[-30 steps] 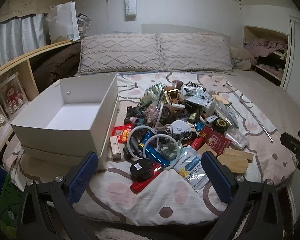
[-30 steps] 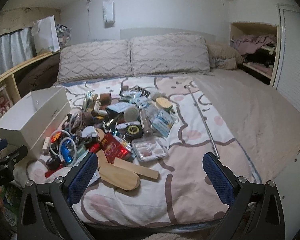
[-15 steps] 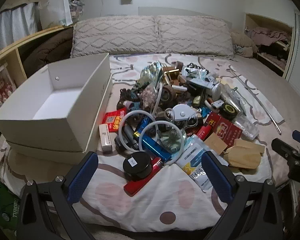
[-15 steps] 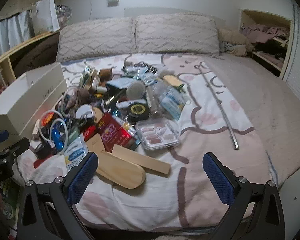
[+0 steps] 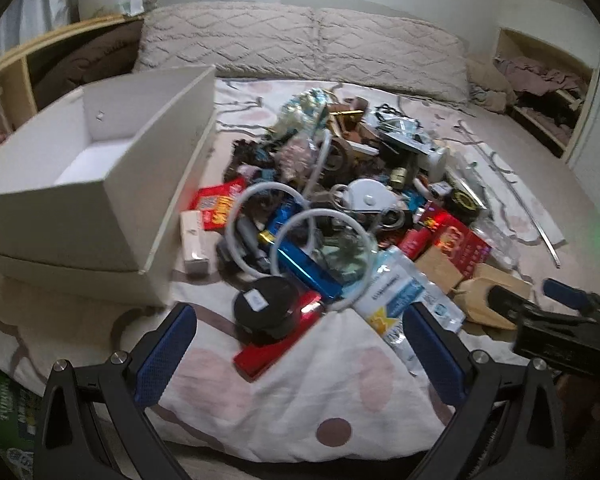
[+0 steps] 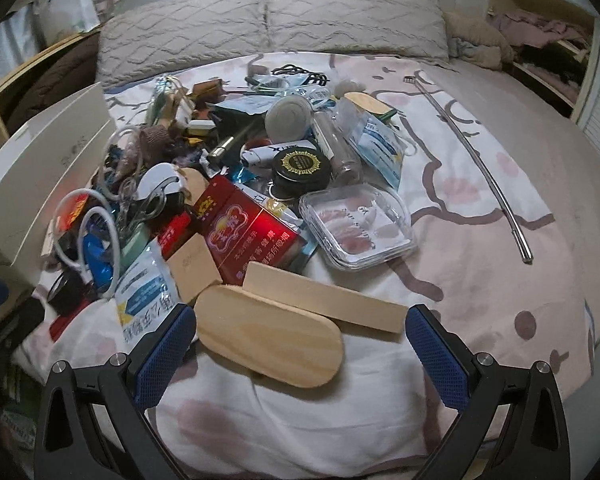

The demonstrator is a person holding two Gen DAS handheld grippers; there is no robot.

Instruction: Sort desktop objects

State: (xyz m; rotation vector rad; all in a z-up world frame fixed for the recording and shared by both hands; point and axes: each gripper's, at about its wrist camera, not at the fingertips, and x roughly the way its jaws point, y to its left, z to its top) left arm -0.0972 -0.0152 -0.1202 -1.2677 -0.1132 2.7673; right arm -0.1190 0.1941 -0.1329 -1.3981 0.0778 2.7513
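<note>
Left tool (image 5: 300, 350): blue pads spread wide apart, nothing between them, hanging over the near edge of the bed.
Right tool (image 6: 300, 350): pads just as wide apart, empty, poised above the near edge of the bed, right over the oval wooden board.
Bed (image 6: 480, 208): patterned sheet carries the whole heap; two grey pillows (image 6: 268, 20) lie along the far edge.
White box (image 5: 100, 168): open-topped, nothing showing inside from here, sitting on the bed's left side, just beside the heap.
Heap: a dense pile across the middle of the bed, many small pieces too tangled to tell apart.
Black round tin (image 5: 266, 304): at the near edge of the heap, resting on a flat red case (image 5: 278, 338), straight ahead of the left tool.
Blue bar (image 5: 304, 264): lying under loops of white tubing (image 5: 324, 240), just behind the tin.
White and blue pouch (image 5: 400, 300): near edge of the heap, close to the left tool's right pad.
Oval wooden board (image 6: 270, 332): nearest thing to the right tool, lying between its pads in the view, overlapping a long wooden slat (image 6: 324, 296).
Red carton (image 6: 244, 228): just behind the slat, gold print on its face.
Clear lidded container (image 6: 358, 226): right of the carton, pale pink shapes inside.
Black and gold tin (image 6: 302, 166): behind the clear container.
Metal rod (image 6: 480, 164): alone on the bed's right side, well apart from the heap.
</note>
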